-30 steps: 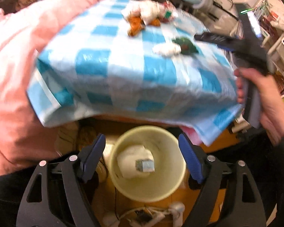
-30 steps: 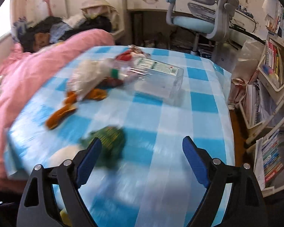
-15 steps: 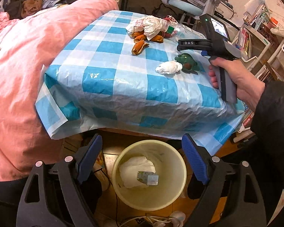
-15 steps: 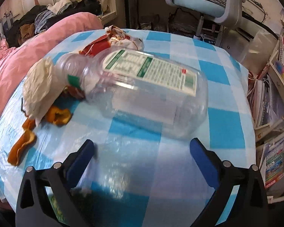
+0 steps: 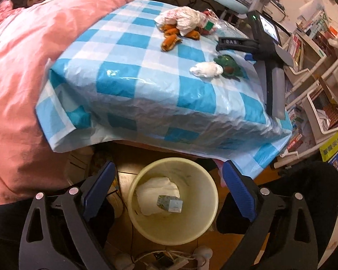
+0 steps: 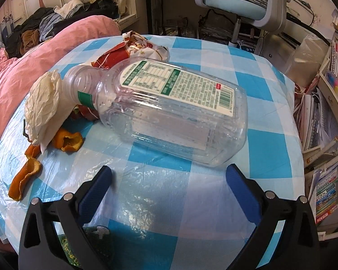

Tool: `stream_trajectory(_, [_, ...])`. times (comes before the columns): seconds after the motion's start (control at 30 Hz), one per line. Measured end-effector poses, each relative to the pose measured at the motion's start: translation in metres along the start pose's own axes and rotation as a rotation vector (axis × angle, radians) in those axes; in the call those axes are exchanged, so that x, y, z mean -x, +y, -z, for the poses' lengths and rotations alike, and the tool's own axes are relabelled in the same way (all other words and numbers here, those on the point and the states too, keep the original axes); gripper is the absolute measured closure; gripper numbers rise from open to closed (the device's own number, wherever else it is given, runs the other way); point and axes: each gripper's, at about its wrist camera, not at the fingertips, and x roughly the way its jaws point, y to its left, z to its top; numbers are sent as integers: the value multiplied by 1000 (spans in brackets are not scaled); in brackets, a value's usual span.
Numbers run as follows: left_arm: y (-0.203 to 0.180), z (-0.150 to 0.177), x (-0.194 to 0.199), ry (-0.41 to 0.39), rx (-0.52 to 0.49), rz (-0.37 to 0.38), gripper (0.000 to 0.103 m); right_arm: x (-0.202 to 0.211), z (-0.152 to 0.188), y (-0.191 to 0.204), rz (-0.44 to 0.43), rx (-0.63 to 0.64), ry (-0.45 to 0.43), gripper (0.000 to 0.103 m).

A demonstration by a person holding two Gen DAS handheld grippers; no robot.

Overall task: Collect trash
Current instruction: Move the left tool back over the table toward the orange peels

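A blue-checked tablecloth fills the middle of both views, its near edge hanging over a cream bin at bottom centre of the left view. A pink quilt fills that view's left side. A clear bottle lies on its side, capless, at the centre of the right view, just beyond the right gripper, whose jaws are spread wide and empty. Its white-and-green label carries a barcode and fine print too small to read. The left gripper hangs over the bin, jaws likewise released. In the bin lie white paper and a small carton. "DAS" shows on the right gripper's body in the left view's upper right. Crumpled tissue, orange peel and a red wrapper sit left of the bottle; a green scrap is partly hidden at the right view's bottom.
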Motion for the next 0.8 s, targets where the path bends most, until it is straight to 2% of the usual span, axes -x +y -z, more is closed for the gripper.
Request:
stream_trajectory(0.13, [-5,5,-4,12,-37,-10,11,0,0,0,1,0,-1,6])
stream_trajectory(0.6, [-3,3,1,12,-18,55,11,1,1,0,3,0,-2,6])
stream_trajectory(0.8, [1,-1,2,-5,5,28,11,-1,-1,1,3,0,-3,6])
